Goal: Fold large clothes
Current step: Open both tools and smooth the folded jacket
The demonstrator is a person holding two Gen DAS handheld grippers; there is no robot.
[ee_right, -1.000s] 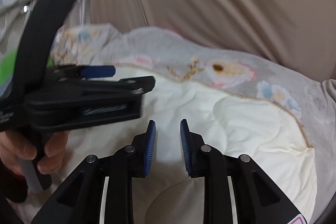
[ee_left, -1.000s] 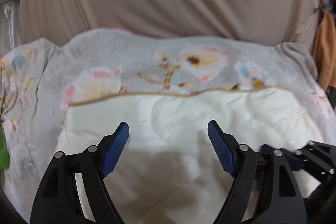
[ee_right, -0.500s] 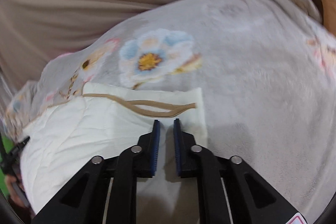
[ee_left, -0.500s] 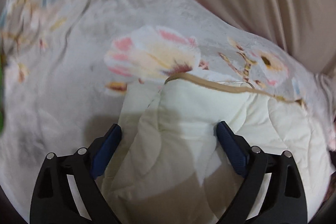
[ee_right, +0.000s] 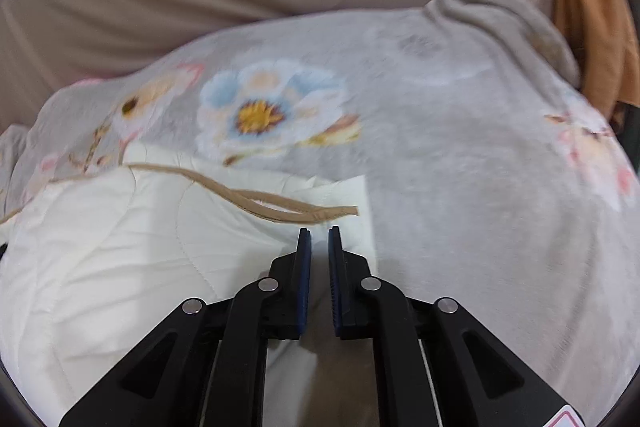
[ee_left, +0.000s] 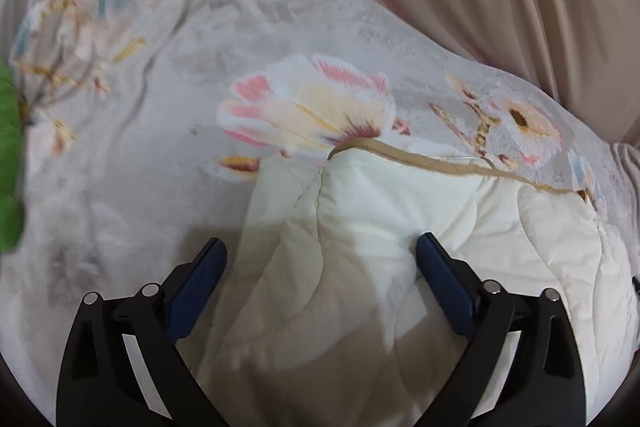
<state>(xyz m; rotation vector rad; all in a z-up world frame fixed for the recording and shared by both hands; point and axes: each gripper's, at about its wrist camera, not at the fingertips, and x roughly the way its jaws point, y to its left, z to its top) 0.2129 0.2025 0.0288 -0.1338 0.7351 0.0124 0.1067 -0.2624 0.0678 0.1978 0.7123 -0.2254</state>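
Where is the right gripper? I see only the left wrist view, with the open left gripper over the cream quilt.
Observer: The right gripper is at the quilt corner, just below the loose end of the tan trim.
Operator: Is it holding the quilt?
Observer: Its jaws stand almost shut, with a narrow gap; I cannot tell whether cloth is between them.
Operator: What lies beyond that corner?
Observer: An orange cloth hangs at the far right, past the floral blanket.
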